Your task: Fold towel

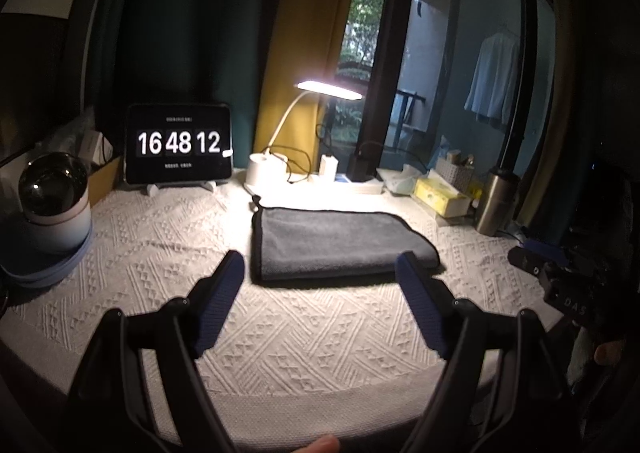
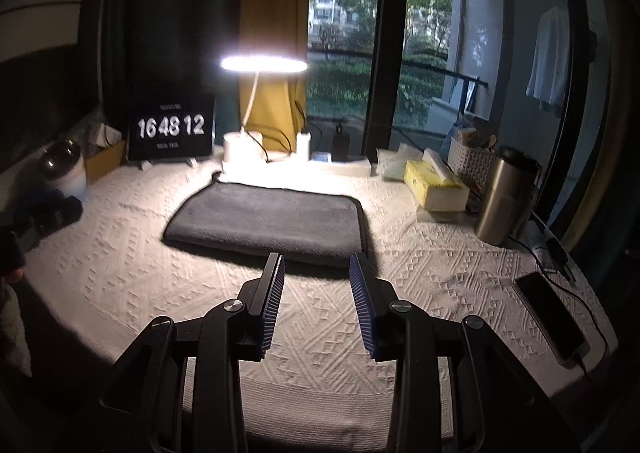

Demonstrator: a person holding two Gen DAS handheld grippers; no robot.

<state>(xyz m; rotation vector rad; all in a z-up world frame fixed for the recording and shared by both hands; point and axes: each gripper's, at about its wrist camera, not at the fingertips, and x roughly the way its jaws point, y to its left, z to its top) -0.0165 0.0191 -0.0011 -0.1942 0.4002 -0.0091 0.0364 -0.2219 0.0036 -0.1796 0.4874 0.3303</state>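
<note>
Left tool is being held wide open over the counter, nothing gripped between the blue pads, with the tips hanging just short of the towel's near edge. Right tool is being held open too, jaws a good bit narrower, also empty, tips right at the near edge of the towel but whether they're touching it can't be told.

The towel is lying flat in the middle of the counter, dark grey, already folded into a rectangle with layered edges showing on one side. The counter is being covered by a white cloth with a woven zigzag pattern.

Behind the towel a lamp is being left on, shining down on the far edge. To the left of it a tablet is showing 16 48 12. Further left, a round white gadget with a dark dome is sitting near the counter edge.

Off to the right, a yellow tissue box, a steel flask and a phone on a cable are being kept well apart from the towel.
</note>
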